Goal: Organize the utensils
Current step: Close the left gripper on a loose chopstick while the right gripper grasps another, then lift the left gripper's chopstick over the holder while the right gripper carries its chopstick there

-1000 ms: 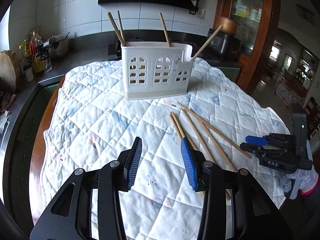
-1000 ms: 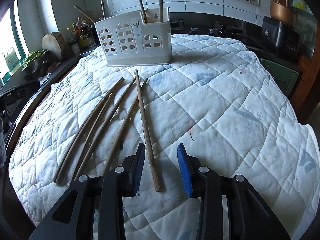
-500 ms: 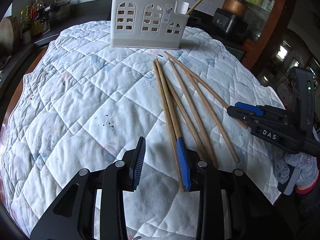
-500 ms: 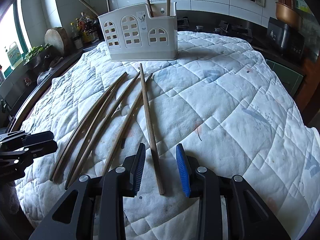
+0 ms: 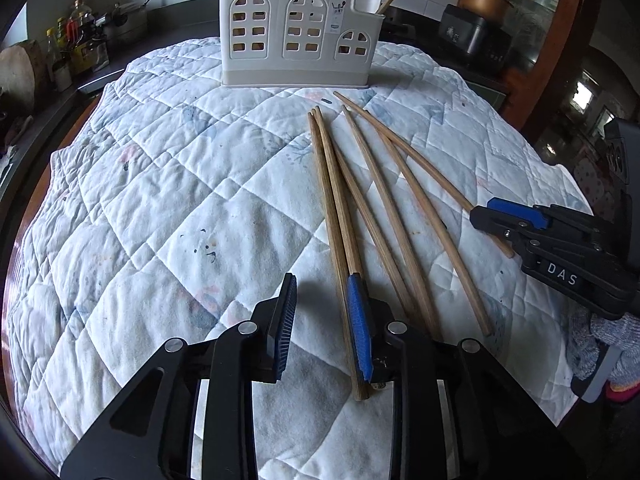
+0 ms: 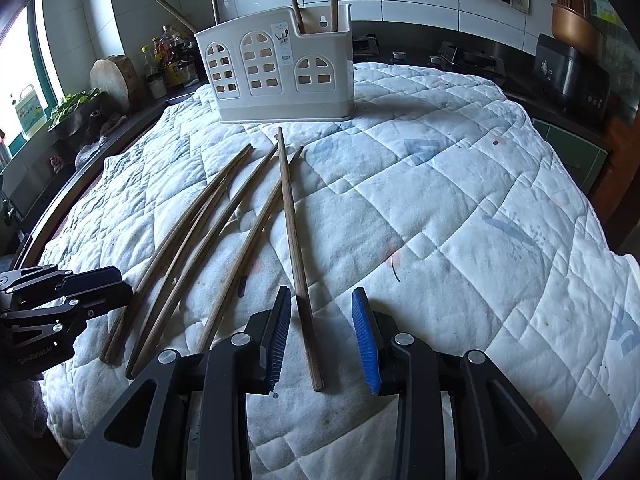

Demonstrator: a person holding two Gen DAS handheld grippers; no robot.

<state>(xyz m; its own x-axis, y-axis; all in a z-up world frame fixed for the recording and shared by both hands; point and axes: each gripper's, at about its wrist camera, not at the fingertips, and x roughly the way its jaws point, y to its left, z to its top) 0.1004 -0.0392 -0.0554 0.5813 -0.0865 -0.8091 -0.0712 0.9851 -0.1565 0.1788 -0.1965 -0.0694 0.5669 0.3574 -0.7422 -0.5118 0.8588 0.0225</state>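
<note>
Several wooden chopsticks (image 5: 360,200) lie fanned on the white quilted cloth (image 5: 180,200); they also show in the right wrist view (image 6: 224,236). A white utensil holder (image 5: 298,40) with arched windows stands at the far side and holds a few chopsticks; it also shows in the right wrist view (image 6: 276,72). My left gripper (image 5: 322,328) is open, low over the cloth, its right finger against the leftmost chopstick pair. My right gripper (image 6: 322,336) is open, straddling the near end of the rightmost chopstick (image 6: 294,240). It also shows in the left wrist view (image 5: 520,220).
A kitchen counter with bottles (image 6: 168,56) and a wooden block (image 6: 114,80) runs along the left. A stove (image 6: 468,60) and a dark appliance (image 6: 572,76) sit behind the table. The cloth's edge drops off close on the right (image 6: 624,280).
My left gripper moved forward and lower toward the chopsticks, its right finger now beside the leftmost pair. My right gripper edged forward around the rightmost chopstick. Both stayed open.
</note>
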